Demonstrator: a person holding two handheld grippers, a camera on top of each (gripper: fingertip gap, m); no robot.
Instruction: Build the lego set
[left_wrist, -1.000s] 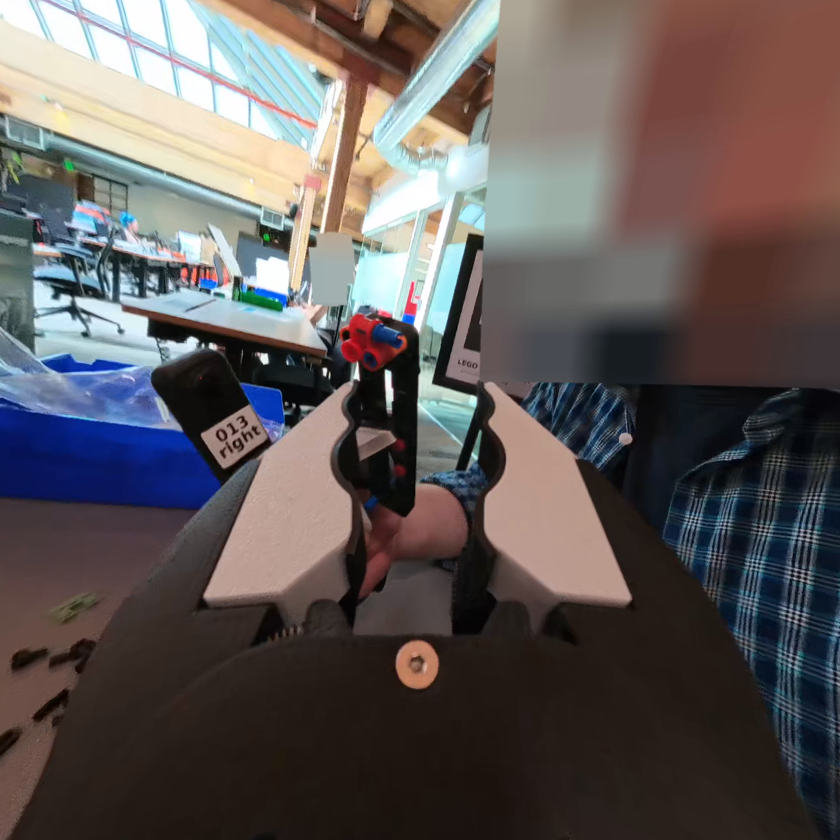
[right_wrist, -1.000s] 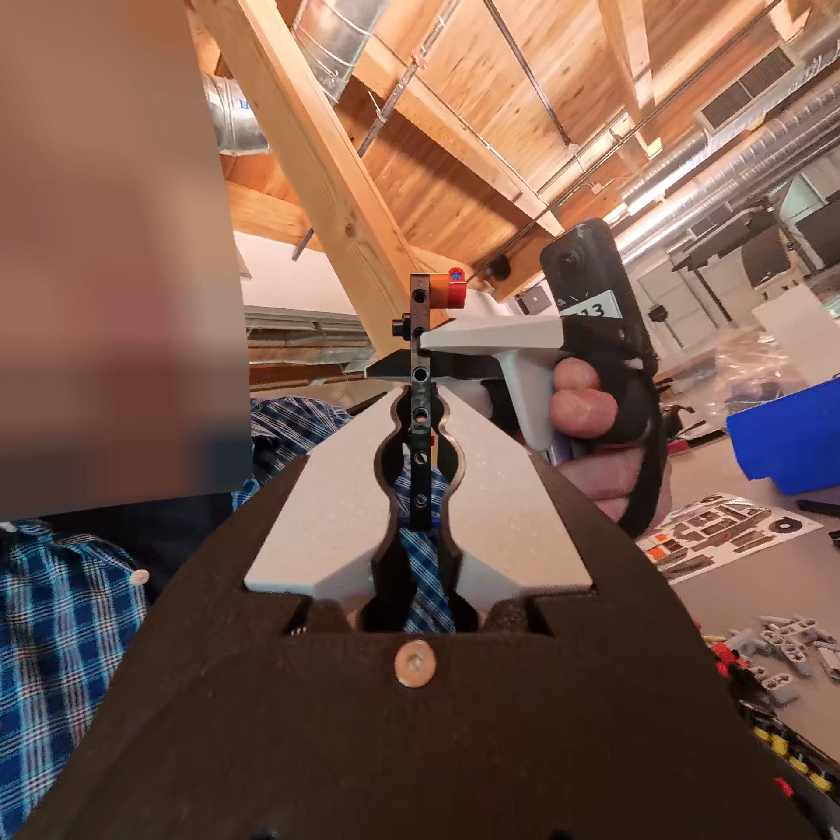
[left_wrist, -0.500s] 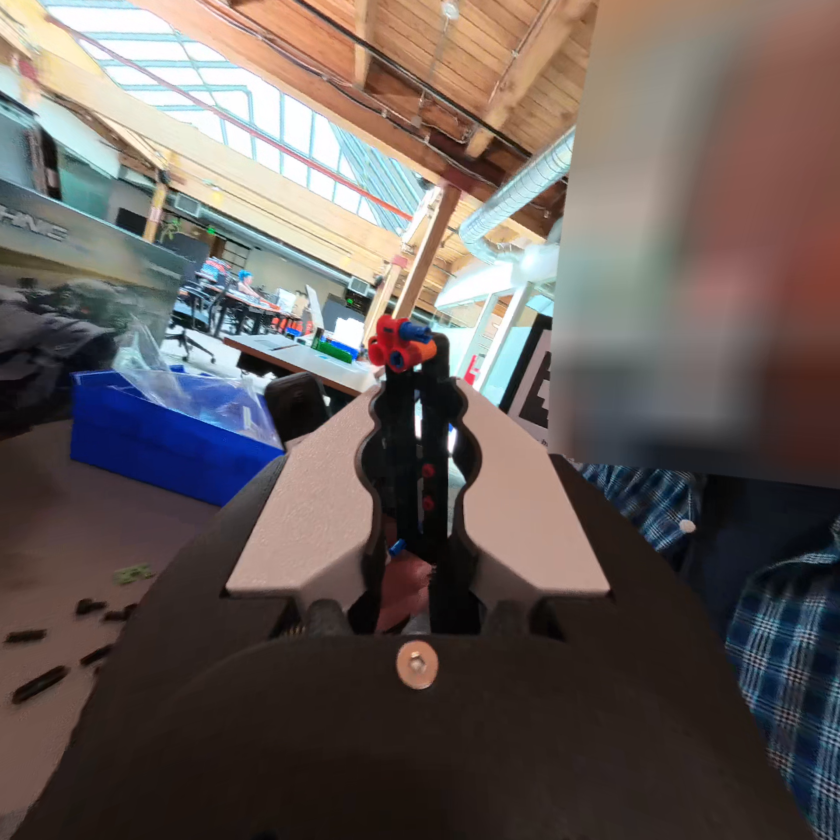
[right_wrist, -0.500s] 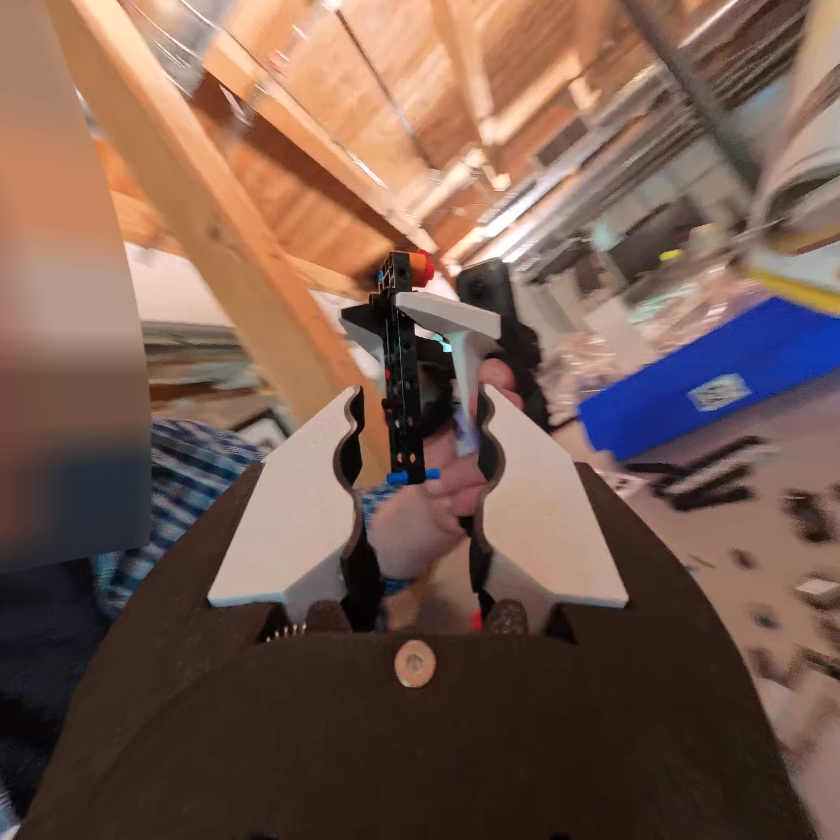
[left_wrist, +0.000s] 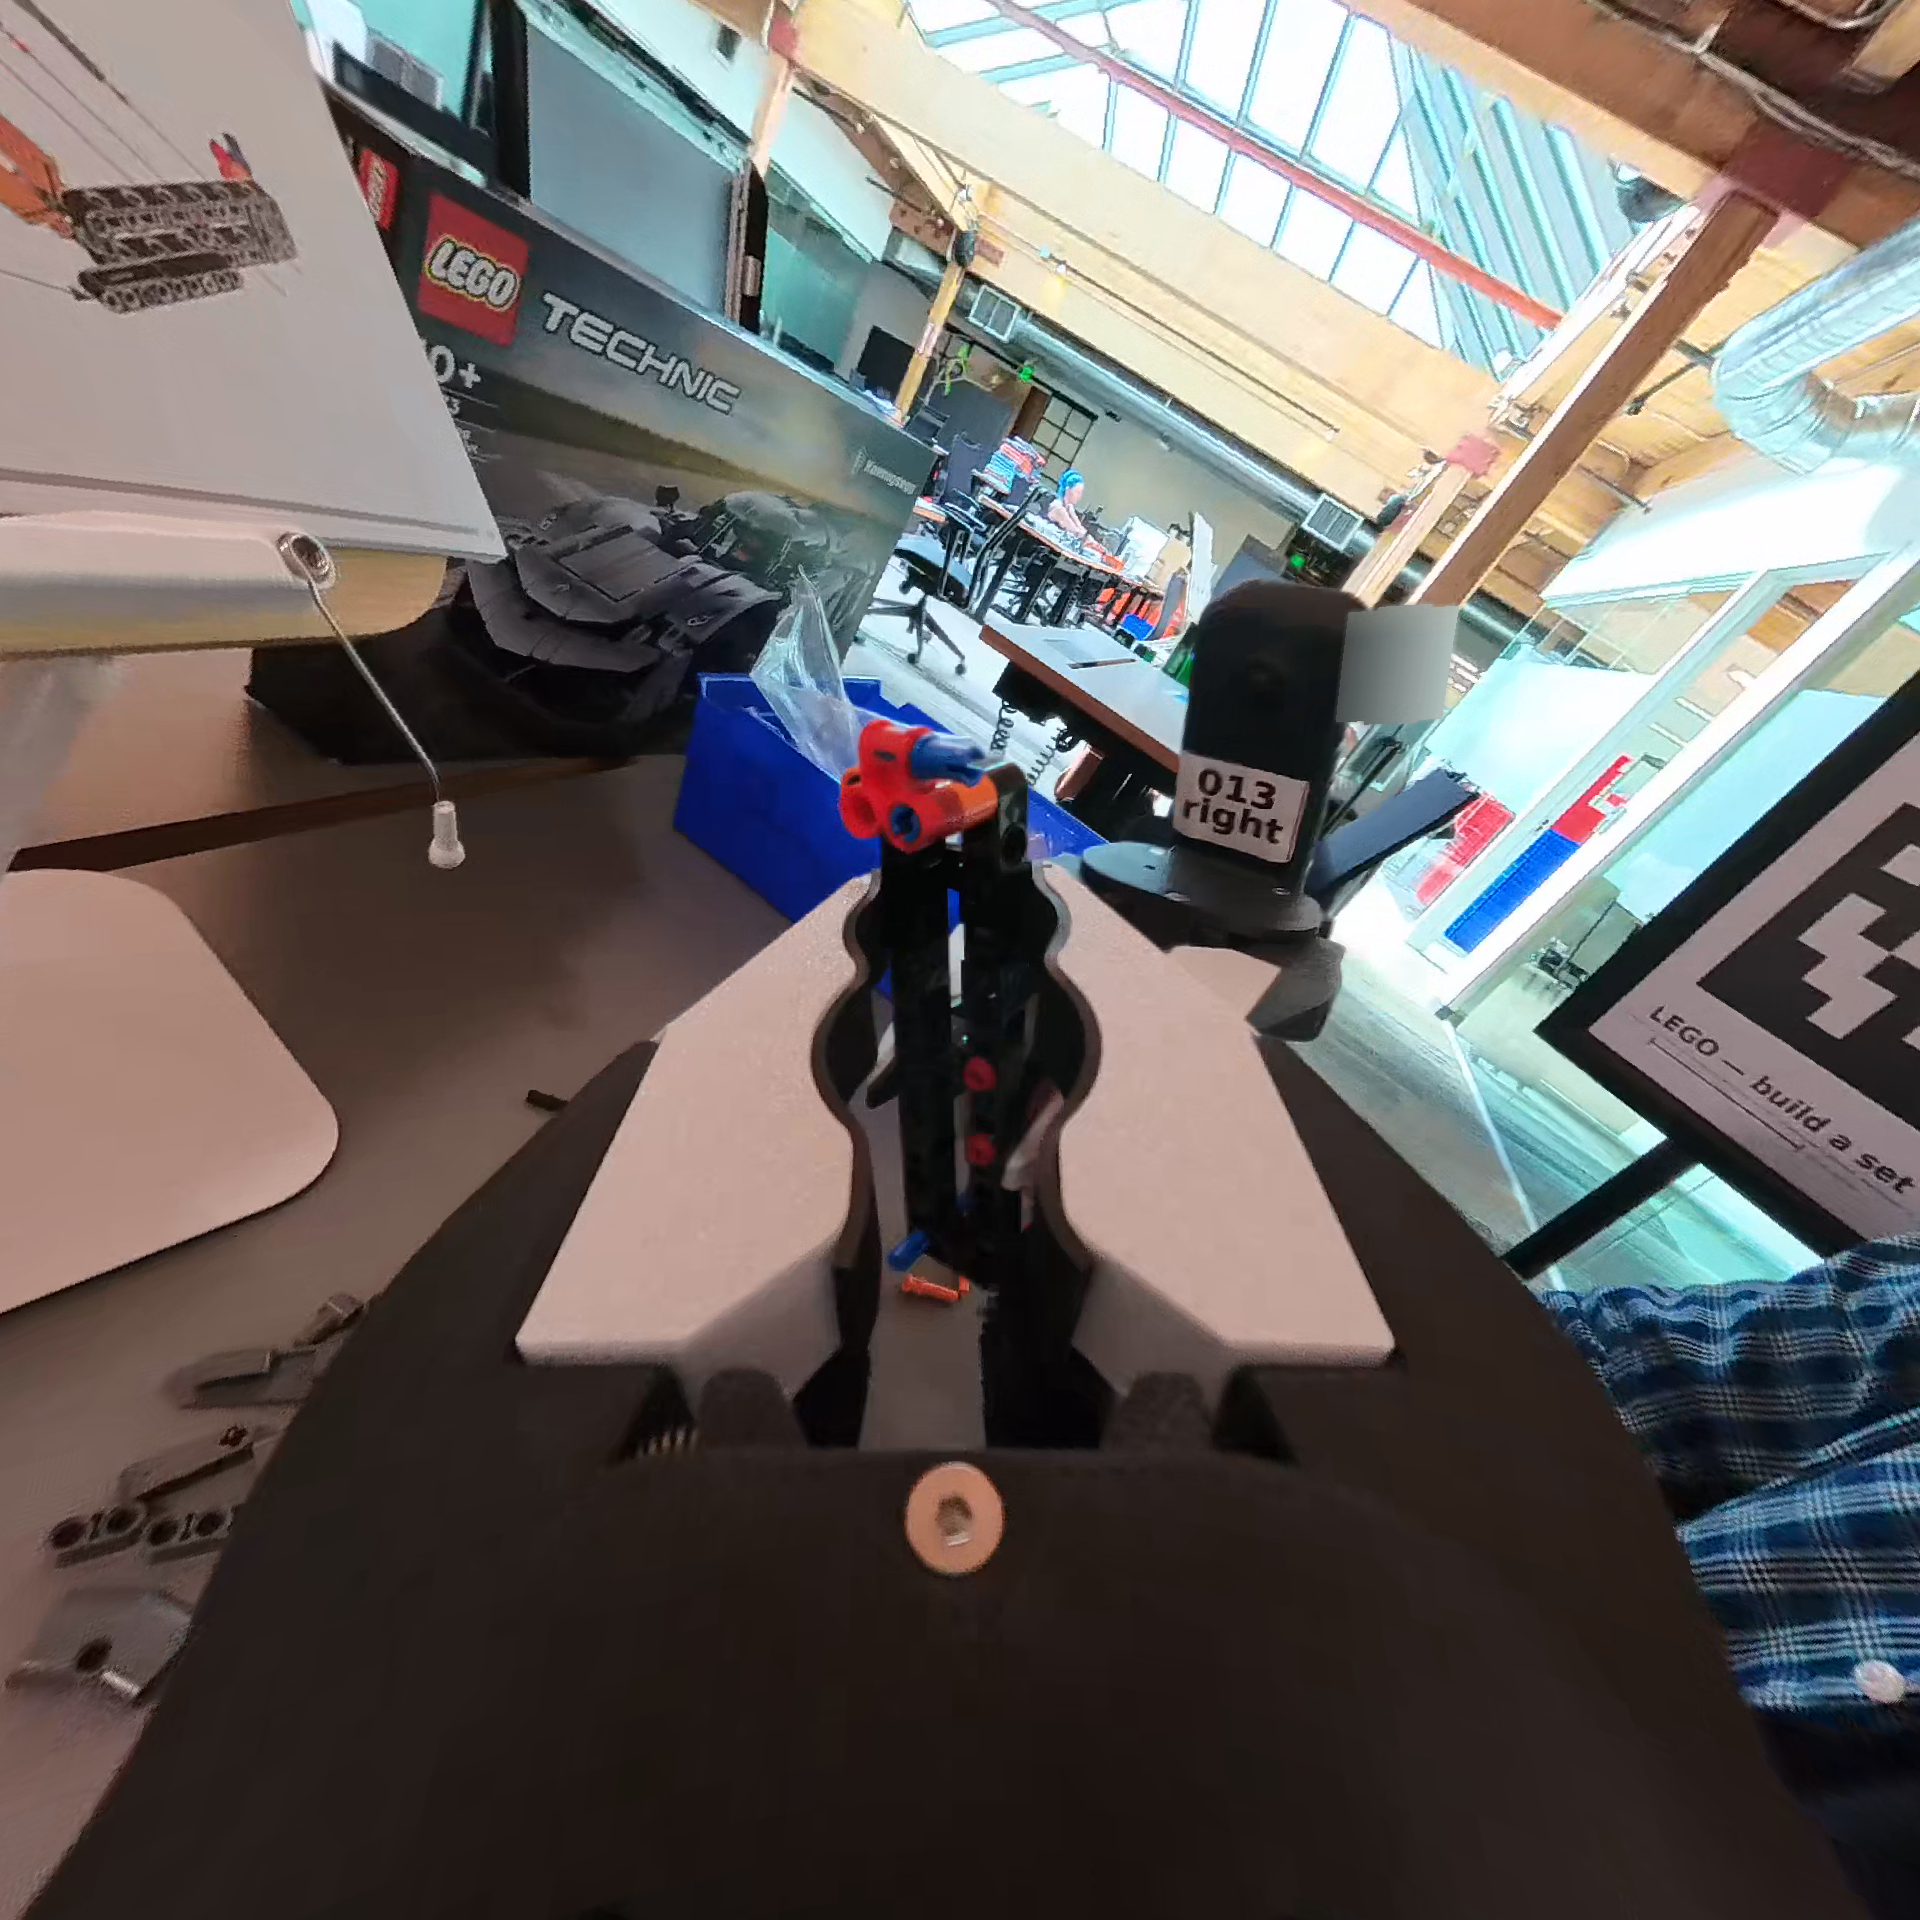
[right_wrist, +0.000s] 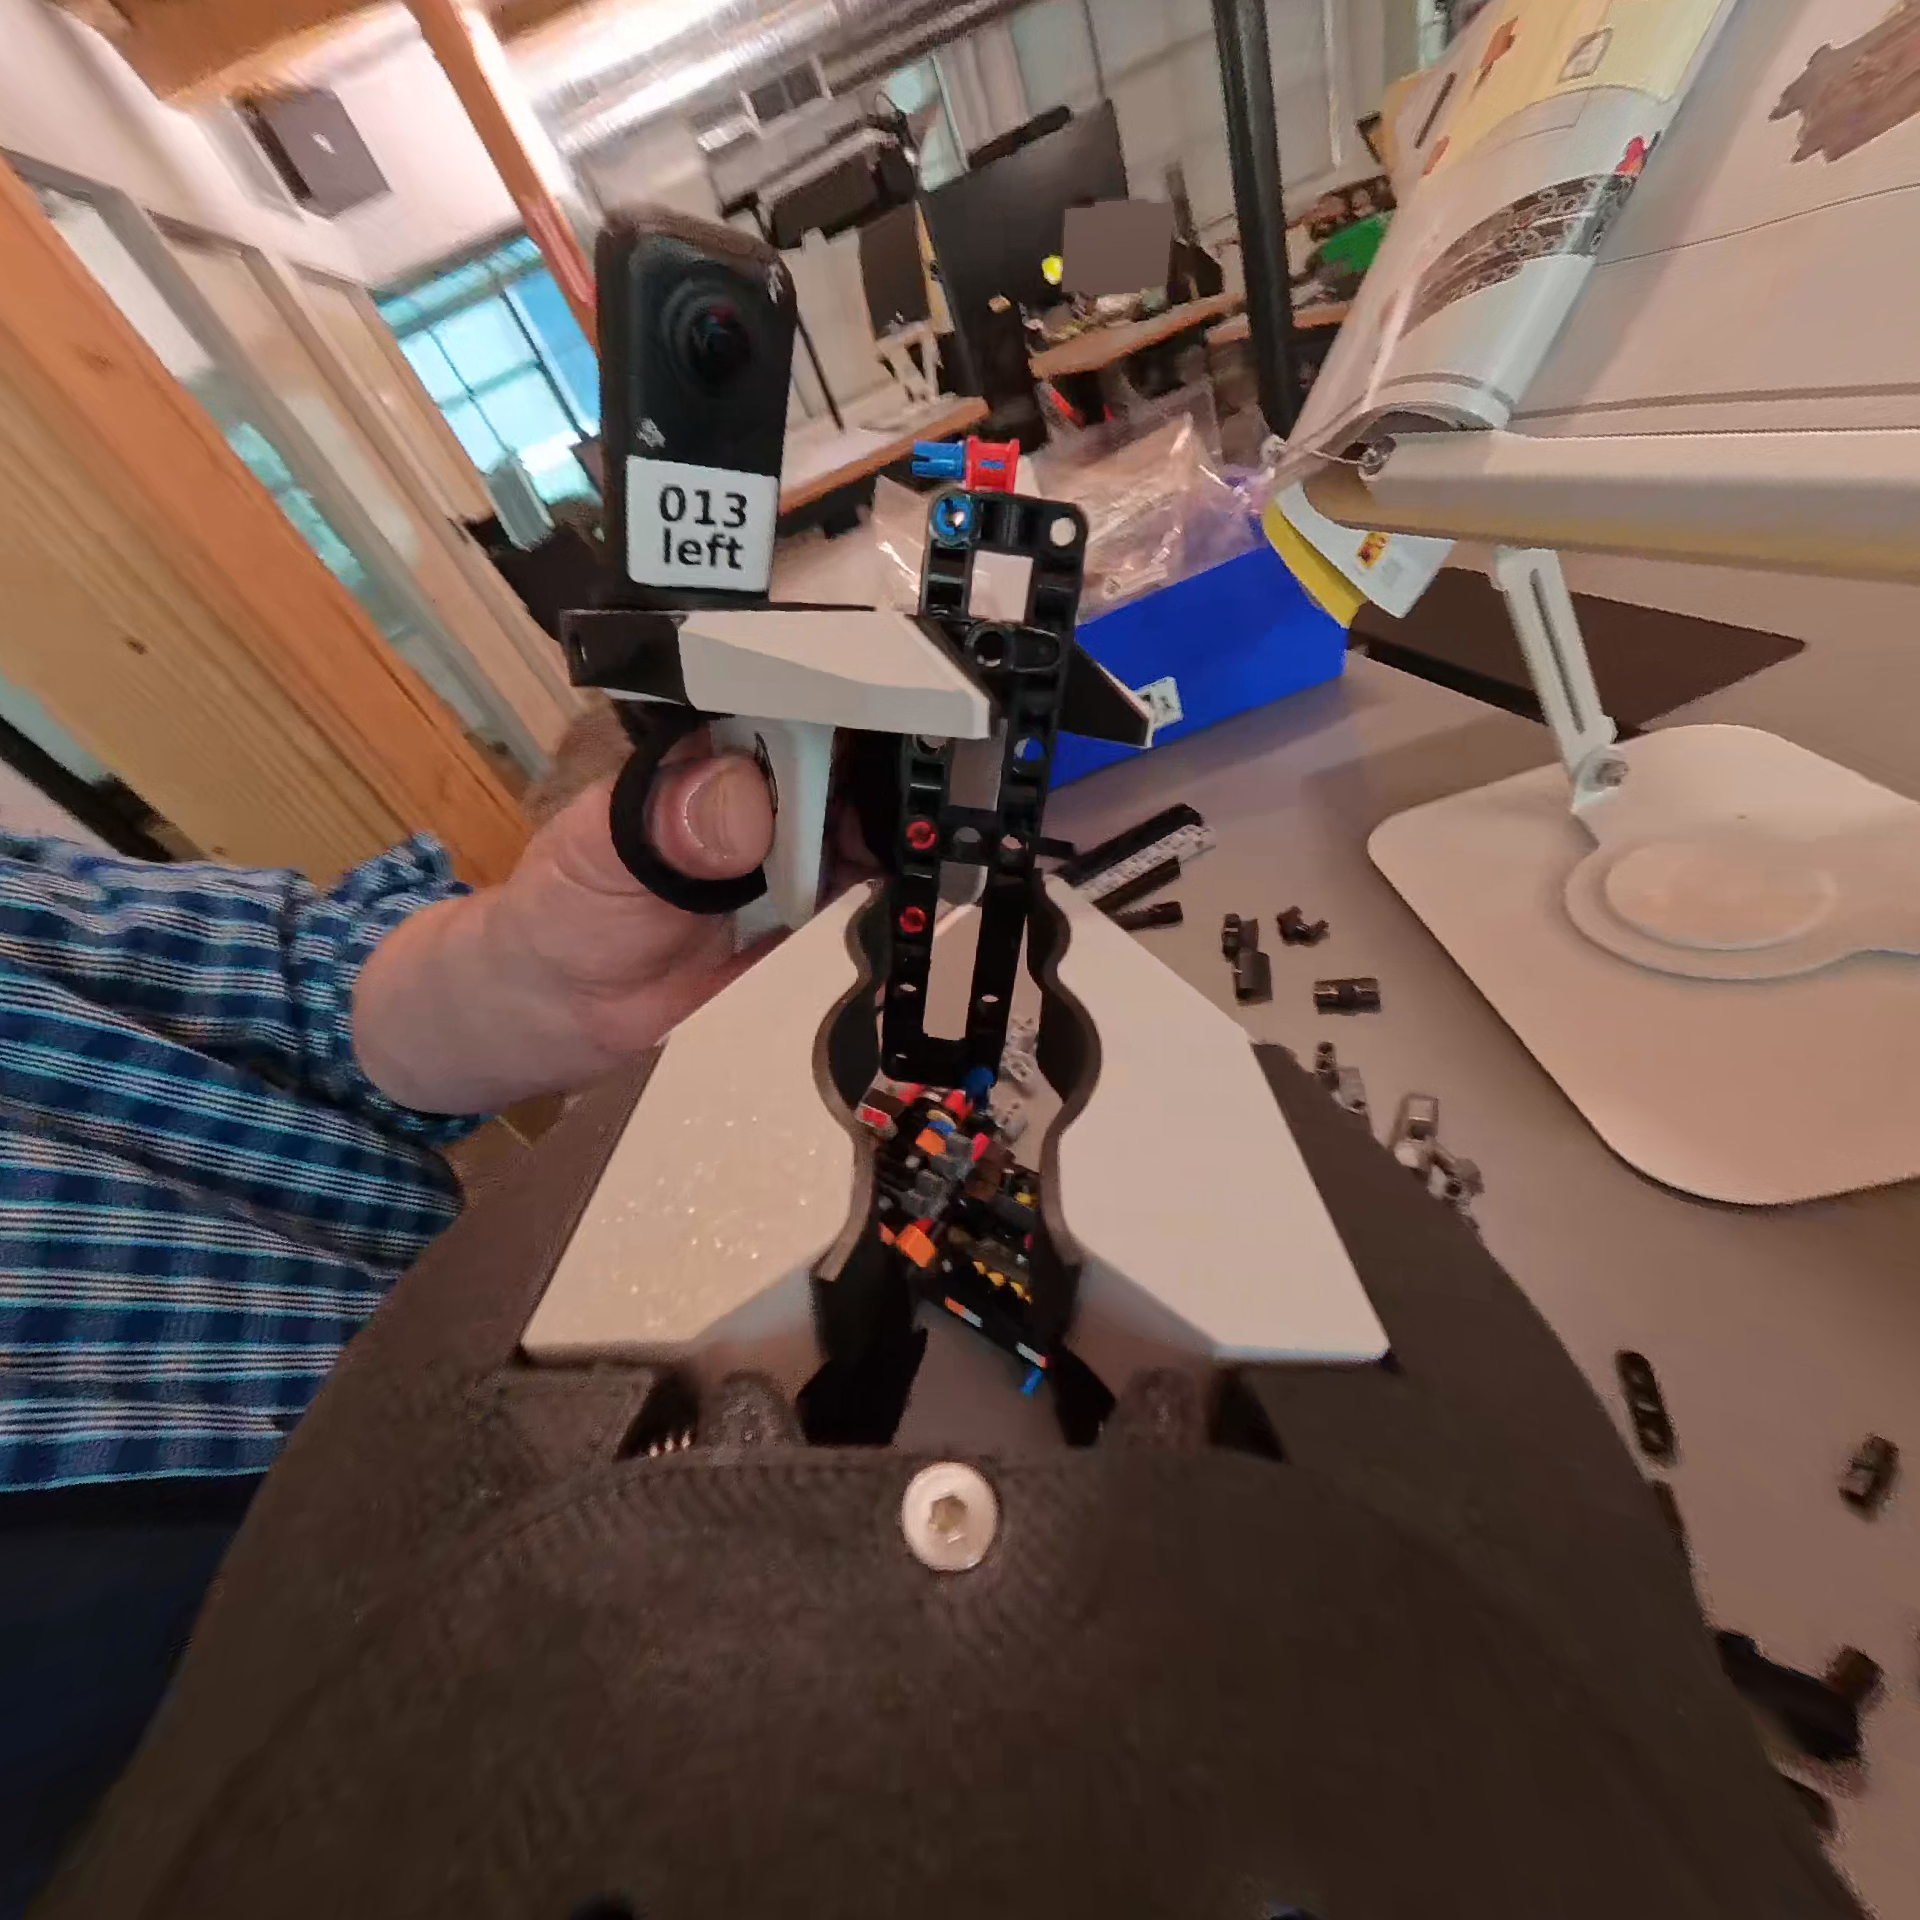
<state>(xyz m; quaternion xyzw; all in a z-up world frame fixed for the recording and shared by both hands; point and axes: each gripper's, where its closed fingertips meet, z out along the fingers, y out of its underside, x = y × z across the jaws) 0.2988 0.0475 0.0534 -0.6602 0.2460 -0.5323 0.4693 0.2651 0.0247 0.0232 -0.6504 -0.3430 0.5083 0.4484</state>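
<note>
A black Lego frame (right_wrist: 971, 831) with red and blue pins carries a red, blue and orange connector cluster (left_wrist: 909, 784) on top. My left gripper (left_wrist: 956, 904) is shut on the frame, which stands upright between its fingers. In the right wrist view the left gripper (right_wrist: 987, 675) clamps the frame's middle from the left, above the table. My right gripper (right_wrist: 956, 914) is closed on the frame's lower end, its fingertips against both side beams. The right gripper's camera housing (left_wrist: 1247, 727) shows just behind the frame.
A blue bin (right_wrist: 1205, 644) with plastic bags stands behind. An instruction booklet (right_wrist: 1558, 208) rests on a white stand whose base (right_wrist: 1714, 987) is at the right. Loose black pieces (right_wrist: 1340, 992), grey pieces (left_wrist: 135, 1527) and a coloured pile (right_wrist: 945, 1174) lie on the table. The set's box (left_wrist: 644, 468) is at the back. About 4 cm separates my left fingertips from my right.
My right gripper opened off the frame, then closed on its lower end face-on. My left gripper closed on the frame. Both views swung down from the ceiling toward the table.
</note>
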